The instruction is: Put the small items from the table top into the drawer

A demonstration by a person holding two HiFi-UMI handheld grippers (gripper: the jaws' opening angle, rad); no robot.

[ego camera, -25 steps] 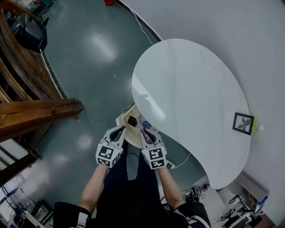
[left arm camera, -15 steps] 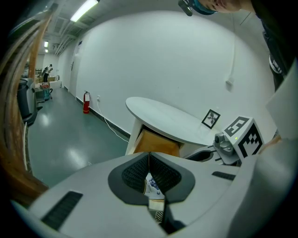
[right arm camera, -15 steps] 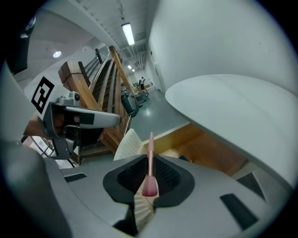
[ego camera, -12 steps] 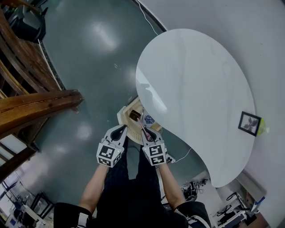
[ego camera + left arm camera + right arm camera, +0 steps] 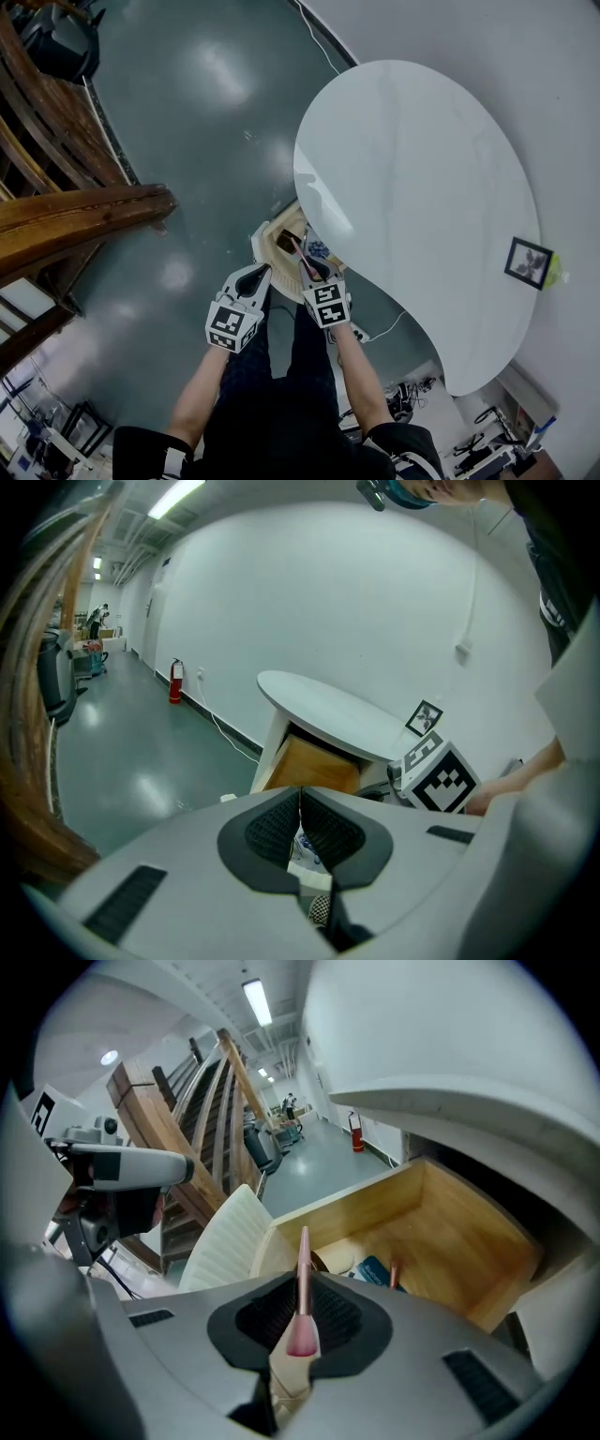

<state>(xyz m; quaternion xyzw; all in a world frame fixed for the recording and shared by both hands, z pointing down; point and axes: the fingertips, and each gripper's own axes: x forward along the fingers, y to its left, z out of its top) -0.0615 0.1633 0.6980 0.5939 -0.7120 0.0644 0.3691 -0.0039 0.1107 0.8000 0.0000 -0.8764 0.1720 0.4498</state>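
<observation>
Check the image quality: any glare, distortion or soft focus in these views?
Head view: dim, with light patches glaring on the floor and a sheen on the table. Left gripper view: heavy fisheye, black corners, left tool soft up close. Right gripper view: same curvature bends the drawer; pink stick blurs at its near end.

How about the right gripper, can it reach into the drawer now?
Probably yes. The drawer stands open just ahead of the right gripper, and nothing sits between them. The pink stick in its jaws points toward the opening.
</observation>
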